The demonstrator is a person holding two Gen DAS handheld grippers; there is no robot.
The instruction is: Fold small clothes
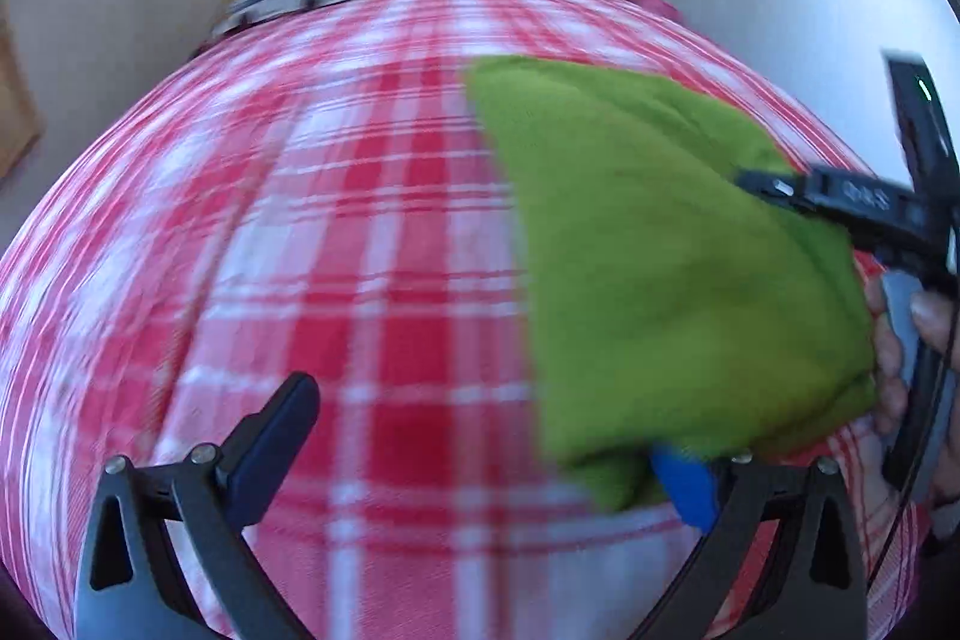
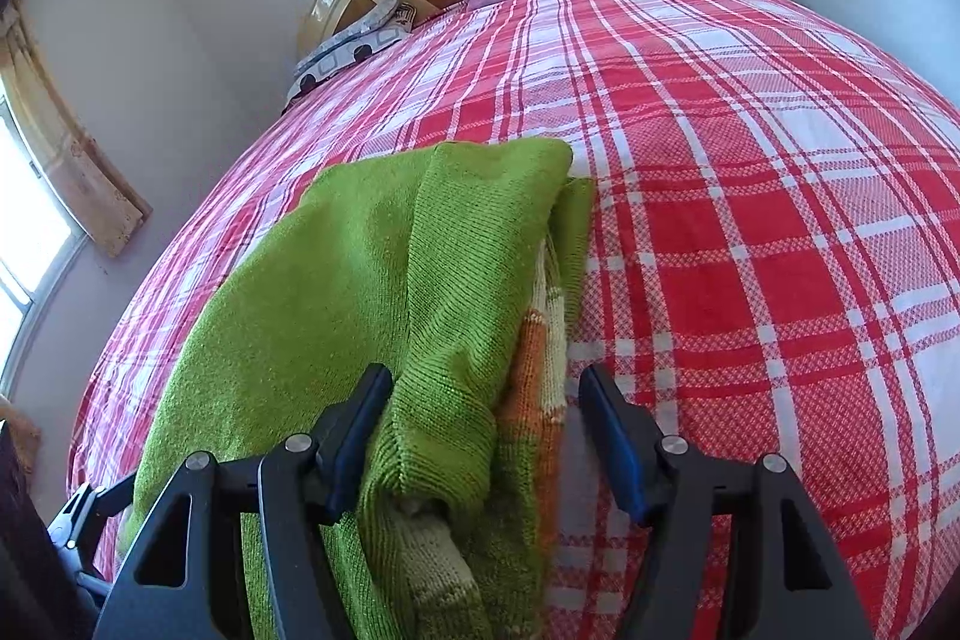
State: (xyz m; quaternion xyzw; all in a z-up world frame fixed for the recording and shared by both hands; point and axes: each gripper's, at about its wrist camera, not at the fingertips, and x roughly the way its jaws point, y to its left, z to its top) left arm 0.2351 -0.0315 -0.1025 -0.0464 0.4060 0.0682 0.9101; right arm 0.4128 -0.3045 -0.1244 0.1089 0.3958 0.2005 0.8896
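Green sweater [image 2: 372,292] lies folded on the red and white checked bedcover [image 2: 750,232], near the bed's foot. My right gripper [image 2: 486,436] has its 2 fingers wide apart around a fold of the sweater, not pressing it. My left gripper [image 1: 492,436] also stands wide, its right finger [image 1: 684,484] partly under the sweater's edge.

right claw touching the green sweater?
Touching. Right wrist view: the right claw stands open around a fold of the green sweater, and its left finger presses against the knit.
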